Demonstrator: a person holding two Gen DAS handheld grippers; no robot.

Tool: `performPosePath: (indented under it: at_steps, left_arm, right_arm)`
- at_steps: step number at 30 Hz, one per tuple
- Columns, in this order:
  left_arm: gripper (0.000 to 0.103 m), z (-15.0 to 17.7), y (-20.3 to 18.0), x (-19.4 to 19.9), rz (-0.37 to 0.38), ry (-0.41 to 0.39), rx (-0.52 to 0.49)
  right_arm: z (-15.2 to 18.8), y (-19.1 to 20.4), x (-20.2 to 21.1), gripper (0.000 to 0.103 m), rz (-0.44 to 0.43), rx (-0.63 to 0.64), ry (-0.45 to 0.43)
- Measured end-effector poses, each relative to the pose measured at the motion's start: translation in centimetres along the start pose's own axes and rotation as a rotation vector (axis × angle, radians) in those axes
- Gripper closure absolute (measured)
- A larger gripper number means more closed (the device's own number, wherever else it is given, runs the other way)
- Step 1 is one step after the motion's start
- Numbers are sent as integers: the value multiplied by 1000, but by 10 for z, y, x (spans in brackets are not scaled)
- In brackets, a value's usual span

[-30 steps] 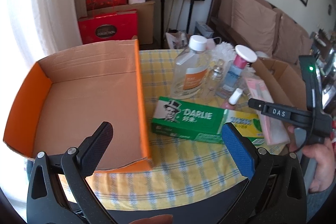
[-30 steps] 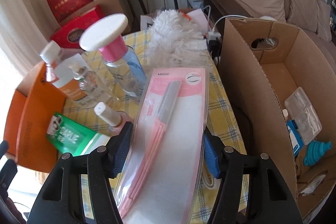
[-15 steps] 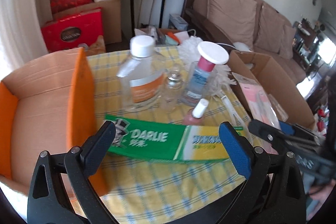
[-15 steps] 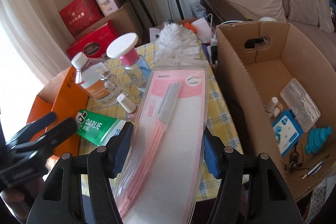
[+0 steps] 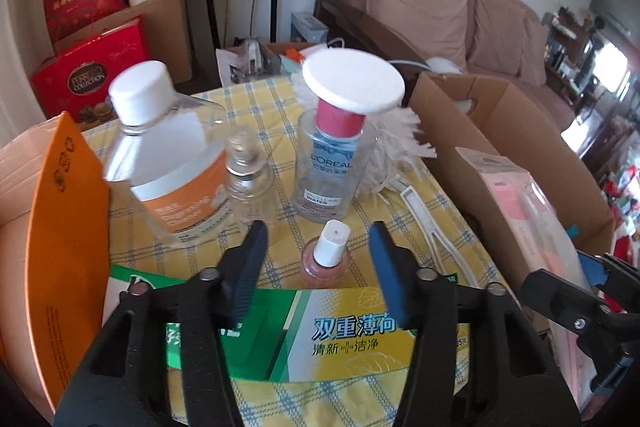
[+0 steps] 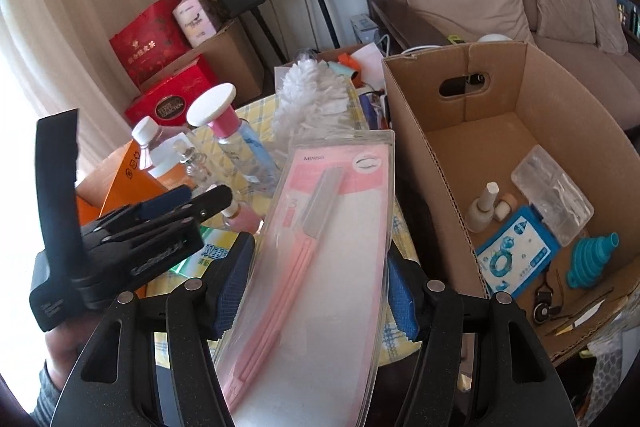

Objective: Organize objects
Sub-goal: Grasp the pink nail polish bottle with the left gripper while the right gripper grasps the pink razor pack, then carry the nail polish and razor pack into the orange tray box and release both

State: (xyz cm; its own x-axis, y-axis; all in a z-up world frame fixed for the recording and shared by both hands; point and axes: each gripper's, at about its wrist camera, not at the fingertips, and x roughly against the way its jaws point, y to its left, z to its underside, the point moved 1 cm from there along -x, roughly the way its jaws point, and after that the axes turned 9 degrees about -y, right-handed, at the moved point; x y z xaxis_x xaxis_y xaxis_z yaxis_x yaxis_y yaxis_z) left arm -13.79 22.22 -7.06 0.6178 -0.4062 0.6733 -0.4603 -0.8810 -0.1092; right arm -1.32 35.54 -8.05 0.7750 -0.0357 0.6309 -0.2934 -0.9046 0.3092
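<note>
On the yellow checked tablecloth [image 5: 280, 115], a small pink nail polish bottle [image 5: 326, 259] with a white cap is being framed by the left gripper [image 5: 318, 269], whose blue-padded fingers are being held spread to either side of it, apart from the glass. Just below that bottle, a green and yellow Darlie toothpaste box [image 5: 320, 335] is being crossed by the gripper's black arms. Behind the polish, a L'Oreal water bottle [image 5: 332, 163] with a wide white disc on its pink neck, a small clear glass bottle [image 5: 250, 179] and a tilted clear bottle with an orange label [image 5: 176, 163] are being shown standing close together, with a white fluffy duster [image 5: 396, 147] lying just beyond them. At the left edge, an orange cardboard box [image 5: 64, 227] is being seen side-on.

In the right wrist view, a Miniso razor pack [image 6: 320, 251], pink card under clear plastic, is being pinched across its width by the right gripper [image 6: 316, 287], its pads pressed to both long edges. It is being held over the table edge, just beside the open brown cardboard box [image 6: 568, 115]. Inside that box, a blue packet [image 6: 516, 247], a teal folding funnel [image 6: 592, 259], a clear plastic case [image 6: 552, 199] and a pale bottle [image 6: 484, 207] are being seen.
</note>
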Motion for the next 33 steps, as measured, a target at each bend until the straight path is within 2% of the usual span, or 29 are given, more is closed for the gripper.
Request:
performPosePath:
  at_steps: [3,4,6,7,10,18,23,33]
  left_arm:
    - [61,3,-3,-4,-12,3,-18]
    - [65,3,-4,-5,-6,6,-21]
    - [86,5,-6,-9,2,15,-24]
    - [88,6,-7,-10,9,19,-25]
    - [88,7,-10,-10,2,7,-50]
    - [88,-1,-2,10,54,-56,-7]
    - [88,-15,5,47,100,-103,13]
    - [88,-32,37,118,96,-184,43]
  right_arm:
    - [0,-2,1,40,0,-3,-4]
    - [0,-2,1,40,0,-3,-5]
    - [0,-2,1,40,-2,-4,-7]
    - [0,-2,2,40,-3,-5,-9]
    - [0,-1,4,40,-6,-2,-13]
    - [-4,3,12,40,-9,14,-38]
    - [-10,13,20,40,-20,37,-61]
    - [-23,58,35,40,-83,101,-98]
